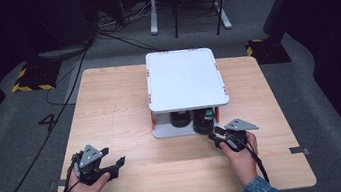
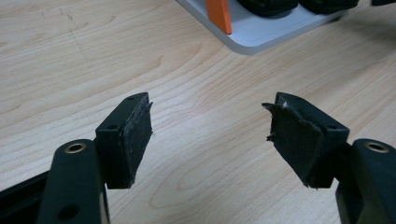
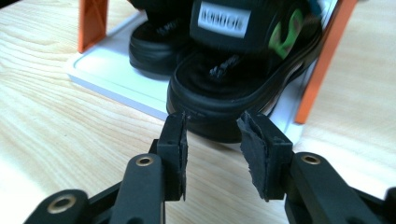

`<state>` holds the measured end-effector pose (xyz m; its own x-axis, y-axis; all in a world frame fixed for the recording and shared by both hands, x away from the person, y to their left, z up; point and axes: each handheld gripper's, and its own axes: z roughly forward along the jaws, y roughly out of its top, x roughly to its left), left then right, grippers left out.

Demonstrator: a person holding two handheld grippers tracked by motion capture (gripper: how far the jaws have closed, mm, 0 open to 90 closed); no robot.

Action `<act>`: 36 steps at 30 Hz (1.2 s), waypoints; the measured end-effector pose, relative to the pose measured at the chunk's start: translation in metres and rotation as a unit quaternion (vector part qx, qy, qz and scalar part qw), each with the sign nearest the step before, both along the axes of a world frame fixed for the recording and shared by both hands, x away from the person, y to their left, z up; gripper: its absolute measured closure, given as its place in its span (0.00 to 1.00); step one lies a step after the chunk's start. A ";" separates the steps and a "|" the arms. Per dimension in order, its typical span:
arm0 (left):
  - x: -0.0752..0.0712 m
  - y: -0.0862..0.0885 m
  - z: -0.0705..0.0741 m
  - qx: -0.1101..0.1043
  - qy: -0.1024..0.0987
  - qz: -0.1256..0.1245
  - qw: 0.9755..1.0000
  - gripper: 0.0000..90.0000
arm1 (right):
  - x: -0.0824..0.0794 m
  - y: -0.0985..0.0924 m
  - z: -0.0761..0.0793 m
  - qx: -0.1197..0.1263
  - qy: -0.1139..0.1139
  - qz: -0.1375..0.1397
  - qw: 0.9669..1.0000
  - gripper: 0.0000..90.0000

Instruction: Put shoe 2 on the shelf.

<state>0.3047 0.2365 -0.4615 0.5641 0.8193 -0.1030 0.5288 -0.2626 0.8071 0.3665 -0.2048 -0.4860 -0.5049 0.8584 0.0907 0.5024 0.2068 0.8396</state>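
A white two-shelf rack [image 1: 184, 79] with orange posts [image 3: 322, 65] stands at the middle of the wooden table. Two black sandals lie on its lower shelf [image 3: 107, 79]. The nearer sandal [image 3: 233, 88] has a white label and a green mark; its heel sticks out over the shelf's front edge. My right gripper [image 3: 213, 120] is open right in front of that heel, its fingertips [image 3: 175, 135] just short of the sole and not pressing on it. The second sandal [image 3: 154, 46] lies beside it, to the left. My left gripper [image 2: 210, 121] rests open over bare wood at the table's front left [image 1: 117, 163].
The rack's lower corner [image 2: 261, 32] and an orange post [image 2: 218, 14] lie ahead of my left gripper. Beyond the table [image 1: 124, 107] are dark floor, cables [image 1: 74, 69], a chair frame [image 1: 195, 1] and yellow-black striped bases [image 1: 30, 83].
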 end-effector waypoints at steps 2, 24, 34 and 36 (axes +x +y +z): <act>0.000 0.000 0.000 -0.002 0.000 0.000 1.000 0.33 | 0.004 0.006 -0.005 -0.013 0.001 -0.011 1.000 0.72; -0.002 0.003 -0.003 -0.001 0.003 0.003 1.000 0.33 | 0.019 0.014 -0.001 -0.041 -0.017 -0.012 0.999 0.63; -0.002 0.002 -0.005 0.001 0.007 0.001 1.000 0.33 | 0.017 0.019 -0.009 -0.037 -0.009 -0.030 0.999 0.48; -0.002 0.002 -0.003 0.002 0.003 -0.001 1.000 0.33 | 0.020 0.016 -0.011 -0.021 -0.002 -0.026 0.999 0.52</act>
<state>0.3029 0.2385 -0.4649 0.5645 0.8190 -0.1030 0.5333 -0.2666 0.8028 0.3862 -0.1883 -0.4965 -0.4592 0.8868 0.0515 0.5107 0.2161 0.8322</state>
